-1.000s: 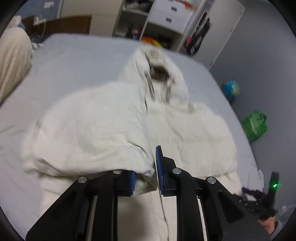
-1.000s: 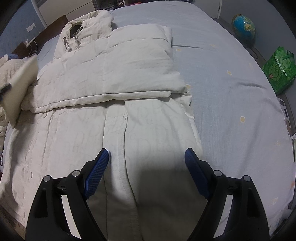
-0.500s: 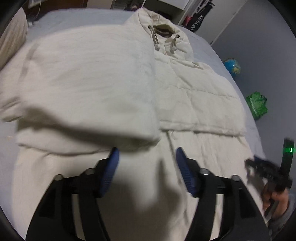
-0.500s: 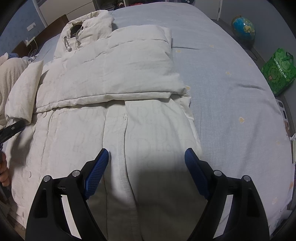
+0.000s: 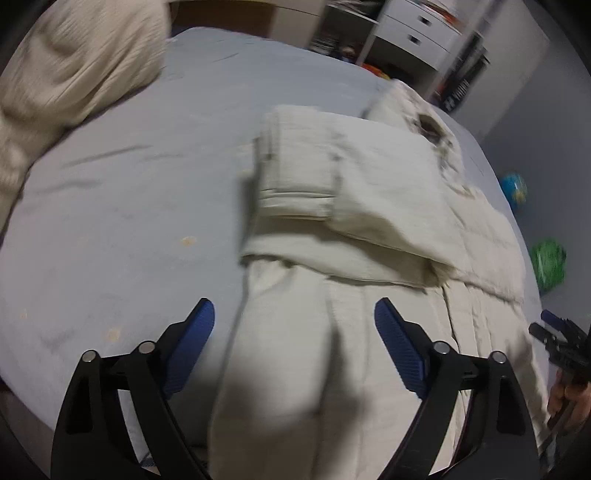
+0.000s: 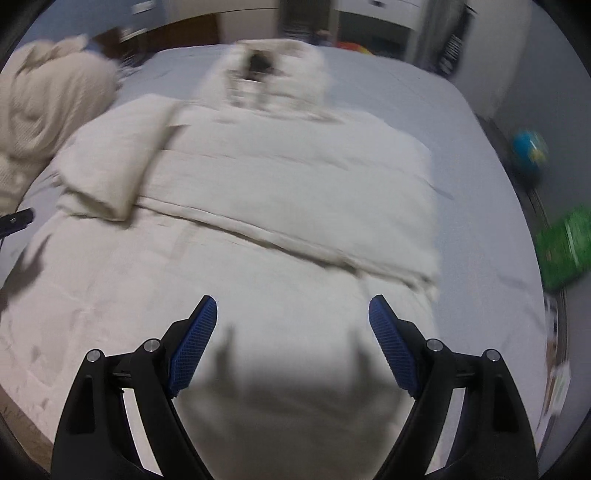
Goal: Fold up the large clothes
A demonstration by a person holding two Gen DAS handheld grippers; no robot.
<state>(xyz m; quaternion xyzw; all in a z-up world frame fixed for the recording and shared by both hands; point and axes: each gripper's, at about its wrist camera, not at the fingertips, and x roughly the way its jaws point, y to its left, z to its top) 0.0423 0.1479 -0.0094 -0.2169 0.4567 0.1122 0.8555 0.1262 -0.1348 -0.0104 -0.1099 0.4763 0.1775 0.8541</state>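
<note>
A large cream hooded jacket (image 5: 388, 192) lies flat on the bed, hood at the far end, both sleeves folded in across its chest. The left sleeve (image 5: 295, 173) rests doubled over near the jacket's left edge. My left gripper (image 5: 294, 325) hovers over the jacket's lower left side; its jaws are opening, with nothing between them. In the right wrist view the jacket (image 6: 295, 184) fills the middle, and my right gripper (image 6: 293, 319) stands open above the lower body, holding nothing. The right gripper's tip (image 5: 554, 336) shows at the left wrist view's right edge.
The bed (image 5: 129, 184) has a light blue-grey sheet. A cream knitted garment (image 5: 62, 74) is heaped at the far left. White drawers (image 5: 417, 26) stand beyond the bed. A globe (image 6: 530, 149) and a green bag (image 6: 567, 247) lie on the floor at the right.
My left gripper let go of the folded sleeve, opened wide and swung left toward the jacket's left edge. My right gripper rose and rolled, staying open.
</note>
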